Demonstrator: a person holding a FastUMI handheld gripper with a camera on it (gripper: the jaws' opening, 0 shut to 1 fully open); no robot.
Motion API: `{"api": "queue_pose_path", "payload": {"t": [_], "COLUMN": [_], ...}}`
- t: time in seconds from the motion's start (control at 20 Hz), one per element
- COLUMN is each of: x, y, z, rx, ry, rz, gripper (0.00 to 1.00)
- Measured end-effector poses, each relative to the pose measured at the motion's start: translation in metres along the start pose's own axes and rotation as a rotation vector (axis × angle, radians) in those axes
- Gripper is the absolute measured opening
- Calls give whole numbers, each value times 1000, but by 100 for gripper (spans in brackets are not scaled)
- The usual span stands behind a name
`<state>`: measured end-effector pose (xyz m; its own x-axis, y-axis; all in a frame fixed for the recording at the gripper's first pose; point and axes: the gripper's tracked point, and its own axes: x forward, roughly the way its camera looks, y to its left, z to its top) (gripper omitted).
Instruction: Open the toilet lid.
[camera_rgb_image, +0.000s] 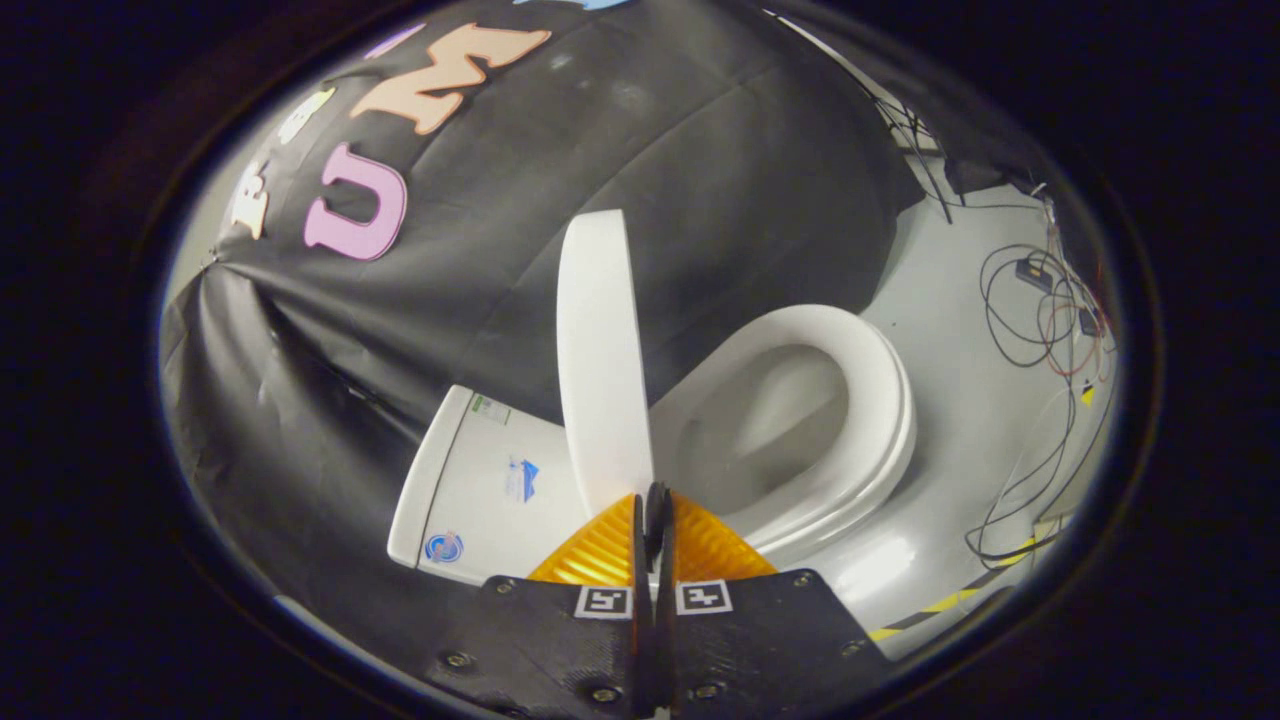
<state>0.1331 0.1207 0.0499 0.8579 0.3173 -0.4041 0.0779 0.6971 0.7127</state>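
Observation:
The white toilet lid (600, 350) stands raised, seen edge-on, tilted between the tank (480, 480) and the open seat ring (850, 400). The bowl (770, 420) lies uncovered beyond the fingers to the right. My gripper (655, 500) is shut, its two orange fingers (600, 550) pressed together with nothing between them. The fingertips sit right at the lid's near lower edge; whether they touch it I cannot tell.
Black cloth hangs as the wall behind the toilet. On the white floor to the right lie loose cables (1050, 320) and small boxes. A yellow-and-black tape strip (950, 600) runs along the floor near the right finger.

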Motion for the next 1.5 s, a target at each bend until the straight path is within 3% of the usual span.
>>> {"api": "queue_pose_path", "payload": {"t": [0.35,1.5], "x": [-3,-6], "y": [39,112], "z": [-6,-31], "rx": [-160,-451], "ry": [-30,-141], "rz": [5,-30], "gripper": [4,5]}}
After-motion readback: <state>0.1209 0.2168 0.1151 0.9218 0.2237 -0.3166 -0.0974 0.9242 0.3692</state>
